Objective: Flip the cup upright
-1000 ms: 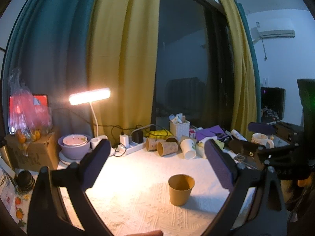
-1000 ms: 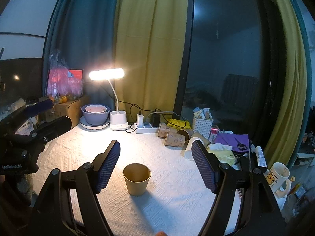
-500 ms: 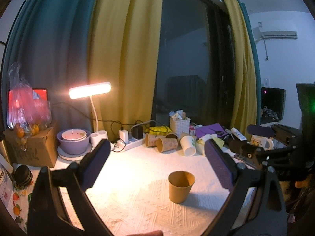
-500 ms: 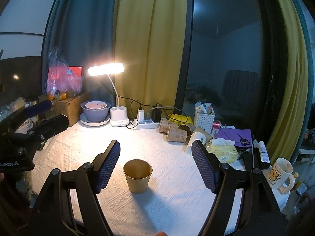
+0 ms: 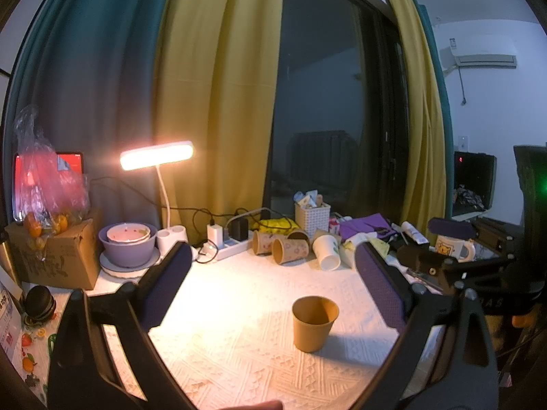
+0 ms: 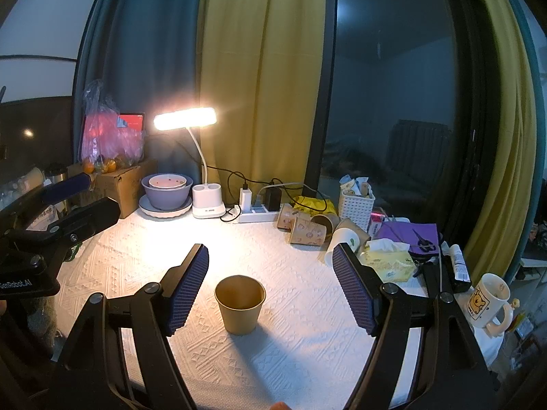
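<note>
A plain brown paper cup (image 5: pixel 314 323) stands upright, mouth up, on the white textured table cloth (image 5: pixel 239 358); it also shows in the right wrist view (image 6: pixel 241 304). My left gripper (image 5: pixel 273 287) is open and empty, held back from the cup, which sits toward its right finger. My right gripper (image 6: pixel 271 287) is open and empty, and the cup stands apart between its fingers, nearer the left one. The left gripper shows at the left of the right wrist view (image 6: pixel 68 205).
Several paper cups (image 6: pixel 309 230) lie on their sides at the back. A lit desk lamp (image 6: pixel 186 119), power strip (image 6: pixel 256 213), purple bowls (image 6: pixel 167 191), cardboard box (image 5: pixel 58 253), white basket (image 6: pixel 355 205), tissue pack (image 6: pixel 389 261) and bear mug (image 6: pixel 489 300) ring the cloth.
Both grippers have drawn slightly back and tilted, so the scene shifts a little. The cup has stayed upright in place.
</note>
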The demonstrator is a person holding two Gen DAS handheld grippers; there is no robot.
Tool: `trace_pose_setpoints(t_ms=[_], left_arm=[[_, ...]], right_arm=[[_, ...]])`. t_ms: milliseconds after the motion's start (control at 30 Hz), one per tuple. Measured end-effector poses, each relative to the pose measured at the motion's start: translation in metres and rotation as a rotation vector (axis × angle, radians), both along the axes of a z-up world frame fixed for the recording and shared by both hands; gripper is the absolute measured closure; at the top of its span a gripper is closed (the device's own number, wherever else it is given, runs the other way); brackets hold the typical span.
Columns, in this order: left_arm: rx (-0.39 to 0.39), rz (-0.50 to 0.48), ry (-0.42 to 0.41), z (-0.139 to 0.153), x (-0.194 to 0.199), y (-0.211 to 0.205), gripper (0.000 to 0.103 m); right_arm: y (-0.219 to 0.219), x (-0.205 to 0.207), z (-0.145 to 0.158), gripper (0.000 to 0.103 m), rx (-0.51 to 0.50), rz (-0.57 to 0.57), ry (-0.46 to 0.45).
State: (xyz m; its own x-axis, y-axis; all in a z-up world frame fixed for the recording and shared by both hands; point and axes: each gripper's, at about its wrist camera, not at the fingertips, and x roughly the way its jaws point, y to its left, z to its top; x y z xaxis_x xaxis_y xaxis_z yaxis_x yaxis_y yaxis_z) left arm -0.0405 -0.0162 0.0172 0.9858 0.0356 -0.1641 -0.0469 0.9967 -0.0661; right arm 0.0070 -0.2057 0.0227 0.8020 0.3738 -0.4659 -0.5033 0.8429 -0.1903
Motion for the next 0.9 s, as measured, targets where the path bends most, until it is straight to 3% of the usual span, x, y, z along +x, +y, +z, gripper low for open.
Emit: trace_pose_setpoints(t_ms=[900], left_arm=[[0.005,-0.006,-0.006,-0.0035,0.0002,0.0013,0.006]], right_arm=[[0.0004,-0.0004,-0.0014,0.025,0.000,-0.002,0.002]])
